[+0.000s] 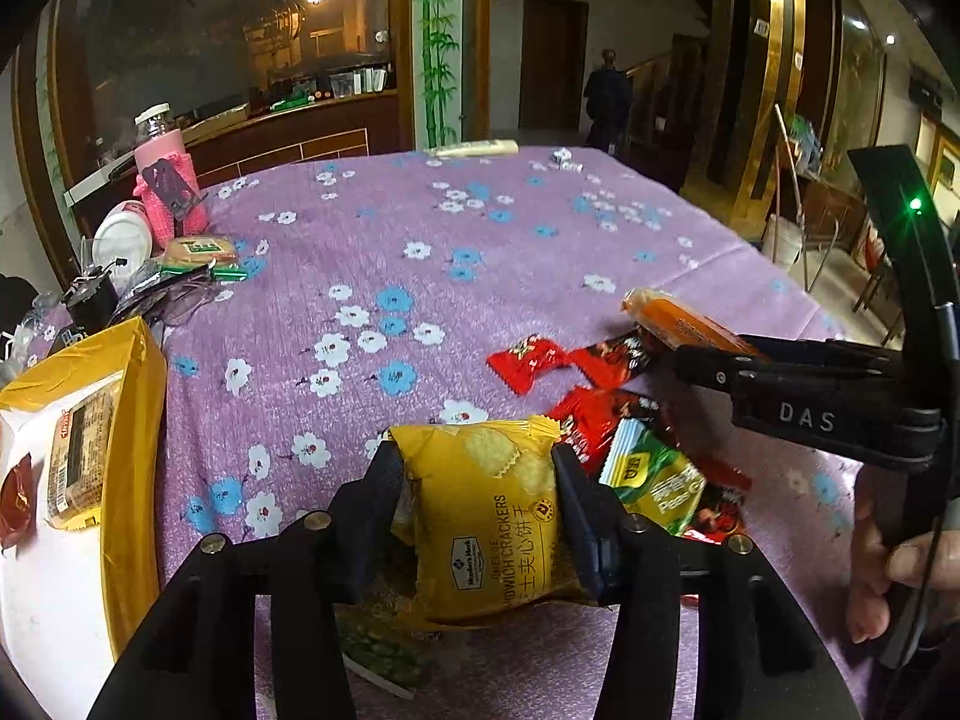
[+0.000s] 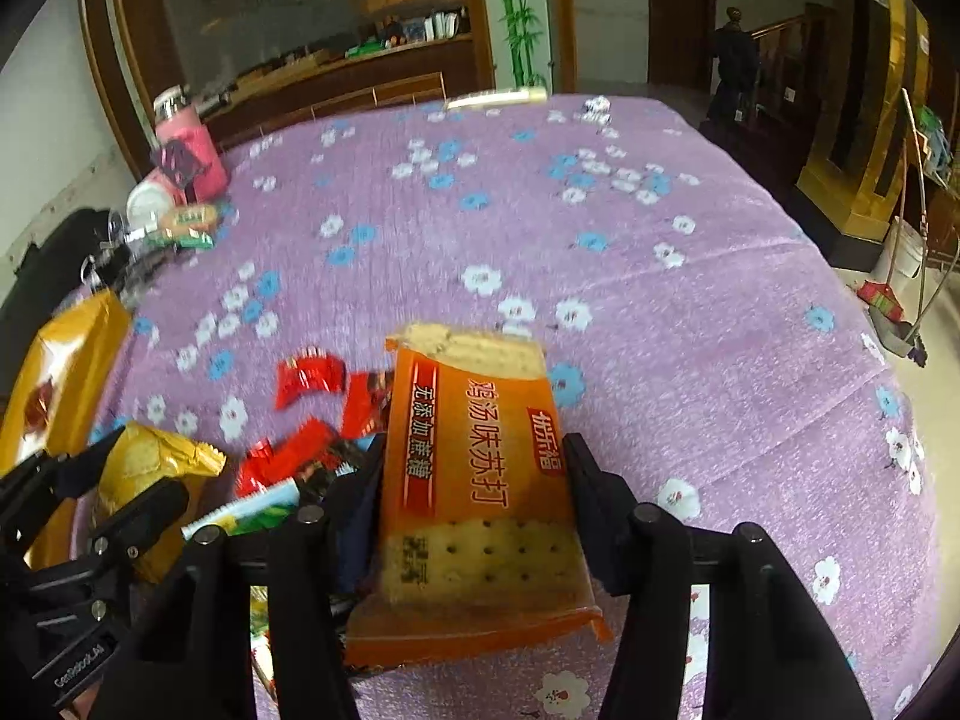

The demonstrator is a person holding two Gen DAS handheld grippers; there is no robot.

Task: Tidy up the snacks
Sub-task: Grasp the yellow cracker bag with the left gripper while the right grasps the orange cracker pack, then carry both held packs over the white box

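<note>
Purple floral tablecloth [image 1: 420, 228] covers the table; left gripper [image 1: 477, 480] clamps a yellow cracker packet [image 1: 486, 516] above it; right gripper [image 2: 474, 480] pinches an orange soda-cracker packet [image 2: 474, 480]; red snack packets [image 1: 528, 360] lie between; yellow-edged box [image 1: 129, 450] sits left.

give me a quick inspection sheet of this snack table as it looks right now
surface: round table under a purple flowered cloth.
job's things: yellow sandwich-cracker packet, orange soda-cracker packet, loose red candy wrappers, green-and-white snack packet, yellow-rimmed white box at the left edge holding packets.
clutter: pink sleeved bottle, white round container, pale tube at the far edge.
grippers: left gripper shut on the yellow packet; right gripper shut on the orange packet.
cables: thin cable down the right gripper.
surroundings: wooden counter, bamboo-painted pillar, person standing in the background.
</note>
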